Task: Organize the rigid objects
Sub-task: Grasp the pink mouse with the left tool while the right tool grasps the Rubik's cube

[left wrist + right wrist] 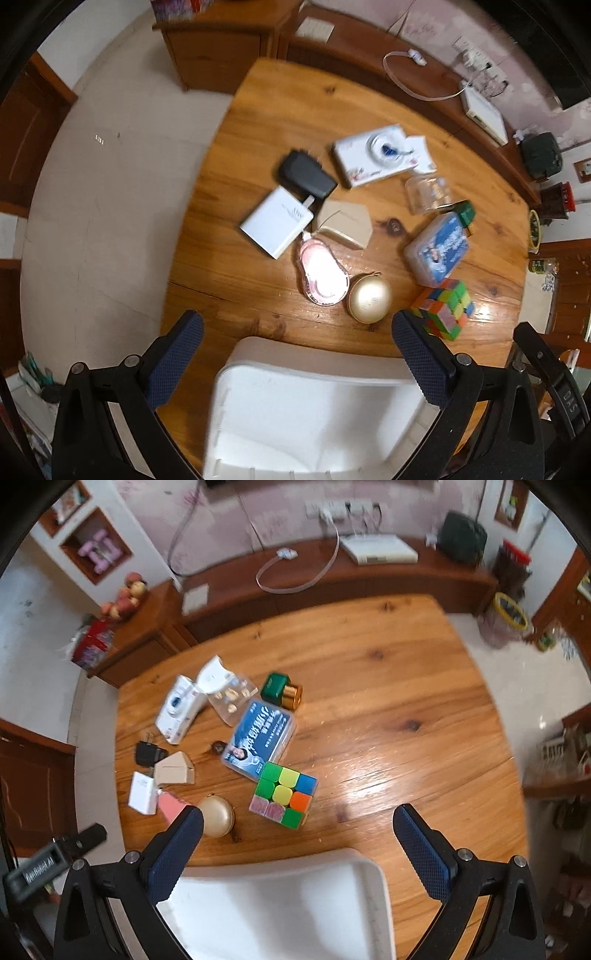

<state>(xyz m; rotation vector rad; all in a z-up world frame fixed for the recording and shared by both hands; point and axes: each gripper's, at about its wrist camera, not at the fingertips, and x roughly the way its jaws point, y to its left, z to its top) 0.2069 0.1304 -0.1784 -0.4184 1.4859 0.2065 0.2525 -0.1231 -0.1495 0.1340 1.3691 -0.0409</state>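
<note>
Two grippers are in our hands above a round wooden table (pixel 369 110), both held over a white plastic tray (pixel 314 413) at the near edge. Our left gripper (pixel 297 339) has its blue-padded fingers spread wide with nothing between them, and our right gripper (pixel 297 830) is equally wide open and empty.

Scattered across the tabletop beyond the tray are the rigid things we are sorting. Largest is a white compact camera (pixel 373 155) at the far side of the cluster, lying flat. Near it sits a clear plastic box with a blue printed card inside (pixel 260 738), and just in front of that a multicoloured puzzle cube (pixel 282 794), touching or nearly touching the box. A white square charger block (pixel 277 225) lies at the left of the group, with a black plug adapter (pixel 306 175) just behind it and a beige wedge-shaped box (pixel 345 223) beside both. A clear empty-looking plastic container (pixel 428 194) rests between the camera and the blue-card box. Closest to the tray are a pink oval case (pixel 323 273) and, touching it, a round pale-gold compact (pixel 369 297). Smallest, a green-and-gold cylinder (pixel 282 690) lies behind the blue-card box.
</note>
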